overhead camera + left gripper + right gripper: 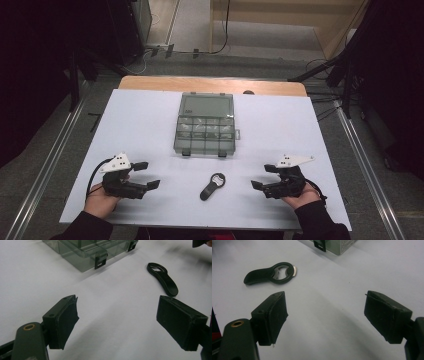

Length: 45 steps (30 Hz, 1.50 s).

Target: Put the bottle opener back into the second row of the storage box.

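Note:
A black bottle opener (212, 186) lies flat on the white table (140, 125) near its front edge, midway between my two hands. Behind it stands a smoky clear compartment box (206, 124) with its lid shut and two black latches on the near side. My left gripper (147, 174) rests at the front left, jaws wide open and empty, with the opener (163, 280) ahead to its right and the box (85, 251) beyond. My right gripper (263, 176) rests at the front right, also open and empty, the opener (270, 275) ahead to its left.
The table's wooden back edge (210, 84) lies past the box. Grey floor, rails and cables surround the table. A corner of the box (337, 245) sits at the top of the right gripper view.

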### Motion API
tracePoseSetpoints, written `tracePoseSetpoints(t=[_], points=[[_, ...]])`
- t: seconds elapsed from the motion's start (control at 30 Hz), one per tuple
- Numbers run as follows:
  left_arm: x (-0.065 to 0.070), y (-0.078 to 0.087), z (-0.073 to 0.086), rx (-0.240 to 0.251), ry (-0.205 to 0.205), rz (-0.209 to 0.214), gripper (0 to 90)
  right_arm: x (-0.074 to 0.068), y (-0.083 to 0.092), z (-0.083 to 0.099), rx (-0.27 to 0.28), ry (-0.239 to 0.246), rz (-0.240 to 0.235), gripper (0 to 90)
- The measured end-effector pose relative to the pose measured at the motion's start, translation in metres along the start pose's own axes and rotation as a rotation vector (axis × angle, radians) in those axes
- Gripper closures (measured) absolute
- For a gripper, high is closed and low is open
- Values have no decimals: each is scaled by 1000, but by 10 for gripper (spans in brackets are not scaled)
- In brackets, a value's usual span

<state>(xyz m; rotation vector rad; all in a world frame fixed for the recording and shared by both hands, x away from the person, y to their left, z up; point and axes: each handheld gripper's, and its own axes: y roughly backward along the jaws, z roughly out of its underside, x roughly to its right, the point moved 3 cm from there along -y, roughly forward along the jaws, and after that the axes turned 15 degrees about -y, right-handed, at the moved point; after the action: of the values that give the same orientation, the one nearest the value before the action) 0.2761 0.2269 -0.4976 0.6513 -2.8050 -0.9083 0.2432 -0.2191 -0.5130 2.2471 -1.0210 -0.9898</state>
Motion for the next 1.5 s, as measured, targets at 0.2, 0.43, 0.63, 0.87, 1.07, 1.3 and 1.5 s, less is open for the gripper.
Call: tracePoseSetpoints(t=[0.2, 0.43, 0.63, 0.87, 1.07, 1.3, 1.5], points=[[0, 0, 0, -4, -4, -4, 173, 0, 0, 1, -8, -3, -1, 195], [-1, 1, 0, -7, -8, -6, 173, -1, 0, 1, -17, 3, 4, 195], [-1, 1, 1, -9, -9, -5, 173, 0, 0, 1, -22, 5, 5, 195], [-1, 1, 1, -13, -4, -6, 173, -1, -1, 1, -33, 2, 6, 195], [-1, 1, 1, -13, -7, -8, 173, -1, -2, 2, -36, 6, 5, 195], [-1, 1, 1, -12, -5, -9, 173, -1, -3, 2, -45, 6, 6, 195], [-1, 2, 1, -13, -4, -8, 173, -1, -3, 2, -46, 5, 3, 195]])
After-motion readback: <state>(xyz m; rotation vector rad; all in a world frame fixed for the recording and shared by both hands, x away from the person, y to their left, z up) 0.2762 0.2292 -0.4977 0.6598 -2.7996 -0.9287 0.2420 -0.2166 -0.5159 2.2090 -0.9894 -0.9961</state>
